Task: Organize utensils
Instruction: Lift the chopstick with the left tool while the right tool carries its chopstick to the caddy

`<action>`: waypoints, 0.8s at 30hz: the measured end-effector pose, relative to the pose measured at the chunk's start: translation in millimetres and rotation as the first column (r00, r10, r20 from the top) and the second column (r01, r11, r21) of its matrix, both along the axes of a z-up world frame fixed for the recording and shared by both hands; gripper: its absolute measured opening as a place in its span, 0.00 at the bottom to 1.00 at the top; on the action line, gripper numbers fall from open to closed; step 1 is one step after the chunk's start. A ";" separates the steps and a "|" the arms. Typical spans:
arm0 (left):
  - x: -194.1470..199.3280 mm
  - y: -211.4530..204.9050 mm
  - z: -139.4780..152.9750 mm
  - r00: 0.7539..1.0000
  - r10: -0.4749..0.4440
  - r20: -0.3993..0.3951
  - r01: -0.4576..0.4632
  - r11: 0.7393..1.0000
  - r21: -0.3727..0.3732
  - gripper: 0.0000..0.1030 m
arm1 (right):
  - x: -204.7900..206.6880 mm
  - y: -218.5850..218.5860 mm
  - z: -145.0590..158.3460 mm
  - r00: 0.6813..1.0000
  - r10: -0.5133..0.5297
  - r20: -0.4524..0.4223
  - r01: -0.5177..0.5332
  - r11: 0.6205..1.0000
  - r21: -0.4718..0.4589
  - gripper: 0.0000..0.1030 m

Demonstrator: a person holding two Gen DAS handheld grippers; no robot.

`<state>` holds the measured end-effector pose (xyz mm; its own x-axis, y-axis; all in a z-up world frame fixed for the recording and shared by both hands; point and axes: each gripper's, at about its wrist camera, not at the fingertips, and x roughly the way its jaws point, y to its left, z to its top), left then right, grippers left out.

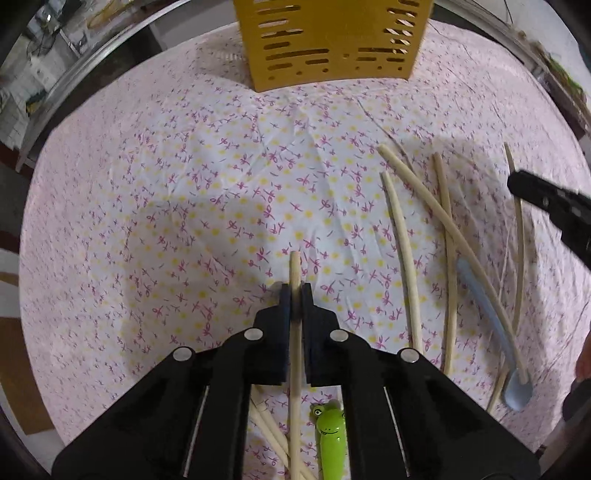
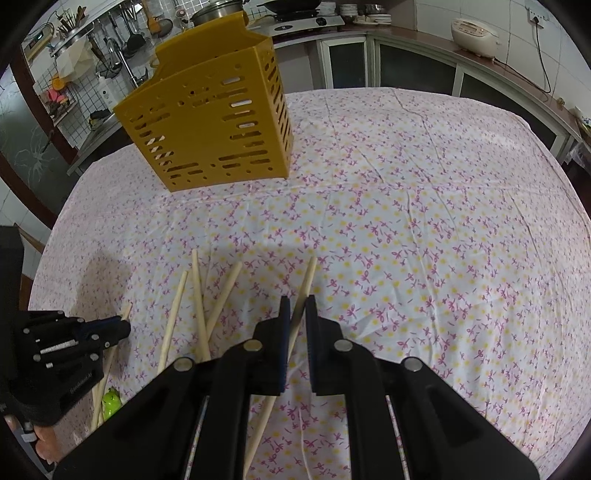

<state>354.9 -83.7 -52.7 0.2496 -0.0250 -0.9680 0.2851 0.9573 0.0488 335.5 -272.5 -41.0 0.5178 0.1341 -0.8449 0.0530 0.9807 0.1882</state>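
My left gripper (image 1: 295,295) is shut on a wooden chopstick (image 1: 294,269) above the floral tablecloth. My right gripper (image 2: 297,306) is shut on another wooden chopstick (image 2: 308,275); it also shows at the right edge of the left wrist view (image 1: 517,182). A yellow slotted utensil holder (image 1: 332,40) stands at the far side of the table, and shows in the right wrist view (image 2: 210,122). Several loose chopsticks (image 1: 447,229) and a blue spoon (image 1: 513,387) lie on the cloth at right. A green frog-shaped utensil (image 1: 330,435) lies under my left gripper.
The table is covered by a pink floral cloth (image 2: 424,221). Behind it runs a kitchen counter with a rice cooker (image 2: 474,35), a stove (image 2: 295,16) and a rack of hanging utensils (image 2: 74,74). Loose chopsticks (image 2: 199,295) lie left of my right gripper.
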 end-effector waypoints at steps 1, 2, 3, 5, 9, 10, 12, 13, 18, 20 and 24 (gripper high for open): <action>2.1 1.6 1.3 1.000 0.006 0.000 -0.006 1.000 -0.015 0.04 | -0.9 0.3 1.7 1.000 0.001 0.004 -0.001 1.000 -0.001 0.08; 2.1 4.2 3.4 1.000 0.011 0.010 -0.010 1.000 -0.030 0.04 | -2.2 0.2 3.5 1.000 0.001 0.010 -0.001 1.000 -0.002 0.08; 3.4 7.8 5.6 1.000 0.017 0.022 -0.016 0.999 -0.042 0.04 | -3.9 -0.1 6.2 1.000 0.003 0.020 -0.003 1.000 -0.003 0.08; 1.7 16.7 16.7 0.997 0.042 0.059 -0.037 0.996 -0.082 0.04 | -7.3 -0.8 13.2 0.999 0.006 0.045 -0.006 1.000 -0.005 0.08; -7.4 36.5 55.2 0.978 0.090 0.190 -0.052 0.978 -0.200 0.04 | -12.7 -1.9 30.5 0.995 0.013 0.100 -0.012 1.000 -0.010 0.08; -8.5 40.4 63.7 0.969 0.105 0.224 -0.056 0.975 -0.217 0.04 | -13.9 -1.5 36.2 0.992 0.014 0.122 -0.012 1.000 -0.017 0.08; -10.9 48.3 81.7 0.948 0.130 0.290 -0.056 0.967 -0.250 0.04 | -15.5 -1.0 46.5 0.987 0.014 0.159 -0.009 0.999 -0.033 0.07; -12.0 52.8 89.6 0.937 0.143 0.318 -0.054 0.960 -0.275 0.04 | -16.9 -0.8 52.3 0.983 0.015 0.182 -0.009 0.999 -0.038 0.07; -17.5 59.4 119.7 0.892 0.190 0.410 -0.031 0.931 -0.363 0.04 | -22.8 1.2 78.7 0.959 0.010 0.284 0.009 0.998 -0.064 0.06; -13.3 61.9 126.9 0.878 0.200 0.435 -0.009 0.916 -0.402 0.04 | -24.3 3.9 91.5 0.939 0.016 0.343 0.016 0.996 -0.090 0.05; -1.0 63.7 133.3 0.866 0.219 0.449 0.004 0.896 -0.444 0.04 | -21.6 1.9 106.9 0.917 0.009 0.398 0.029 0.995 -0.091 0.05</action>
